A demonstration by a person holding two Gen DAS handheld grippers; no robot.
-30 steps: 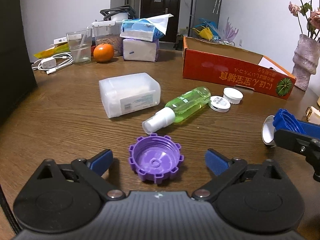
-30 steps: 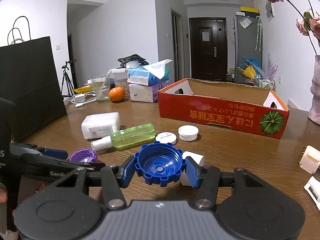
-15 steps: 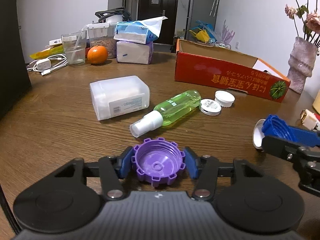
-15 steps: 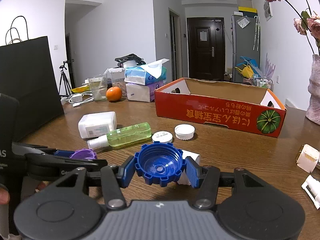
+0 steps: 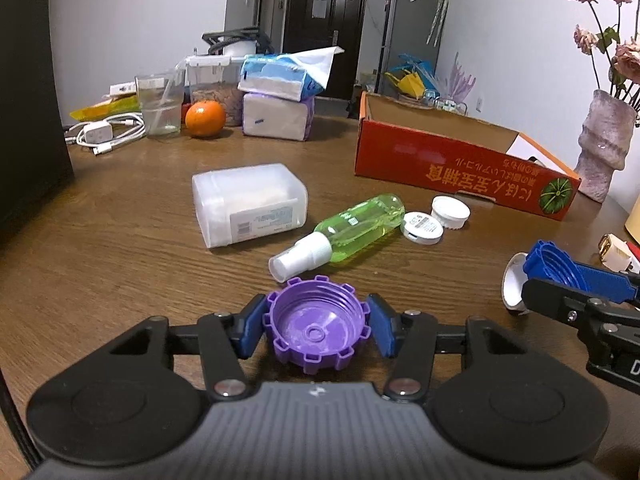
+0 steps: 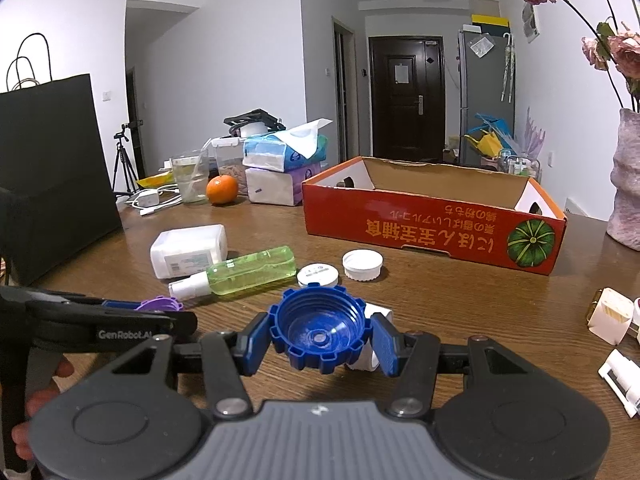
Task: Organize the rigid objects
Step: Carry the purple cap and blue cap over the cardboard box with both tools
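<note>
Your left tool (image 5: 316,330) pinches the purple cap (image 5: 316,328), your right tool (image 6: 320,338) the blue cap (image 6: 320,328); ahead, cluttered wooden worktop (image 5: 120,248), red box (image 6: 432,220), dark door (image 6: 404,96).

1. The left gripper (image 5: 316,330) has closed from wide open; its blue fingers (image 5: 253,330) now press both sides of the purple cap (image 5: 316,330)
2. The cap now sits closer to the camera, at 6 o'clock of the spray bottle (image 5: 340,232)

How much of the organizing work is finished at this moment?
Early: the red box looks empty. In hand: left gripper has just closed on the purple cap; right gripper holds the blue cap. Left: spray bottle, white container, white lids.
</note>
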